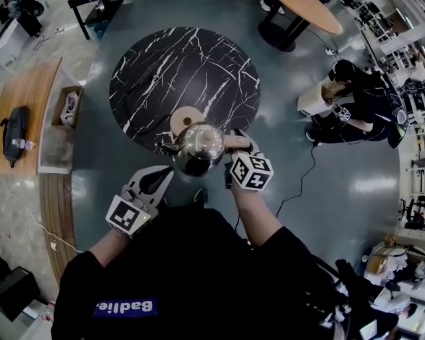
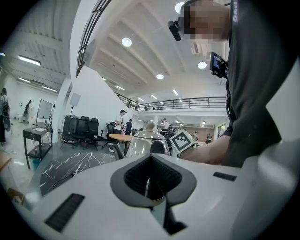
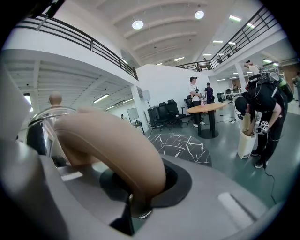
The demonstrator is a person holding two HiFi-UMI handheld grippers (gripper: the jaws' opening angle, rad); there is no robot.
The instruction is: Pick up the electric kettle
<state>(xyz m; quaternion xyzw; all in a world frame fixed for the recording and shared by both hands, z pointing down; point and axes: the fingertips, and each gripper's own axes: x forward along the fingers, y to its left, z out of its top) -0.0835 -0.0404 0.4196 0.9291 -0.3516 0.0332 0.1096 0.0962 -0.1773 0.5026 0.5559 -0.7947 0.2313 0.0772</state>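
The electric kettle [image 1: 199,147] is shiny steel with a tan handle [image 3: 108,145] and a knobbed lid. It hangs in the air over the near edge of the round black marble table [image 1: 159,66]. My right gripper [image 1: 236,141] is shut on the handle, which fills its jaws in the right gripper view. A round tan base [image 1: 186,119] lies on the table just behind the kettle. My left gripper [image 1: 151,180] hovers below and left of the kettle, shut and holding nothing. In the left gripper view the kettle [image 2: 145,143] shows just beyond the jaws.
A person [image 1: 362,106] crouches by a white box [image 1: 312,101] on the floor at right, with a cable [image 1: 302,179] trailing nearby. A wooden table [image 1: 312,13] stands at top right. A wooden bench with a cardboard box [image 1: 66,106] and a black bag [image 1: 14,133] lines the left.
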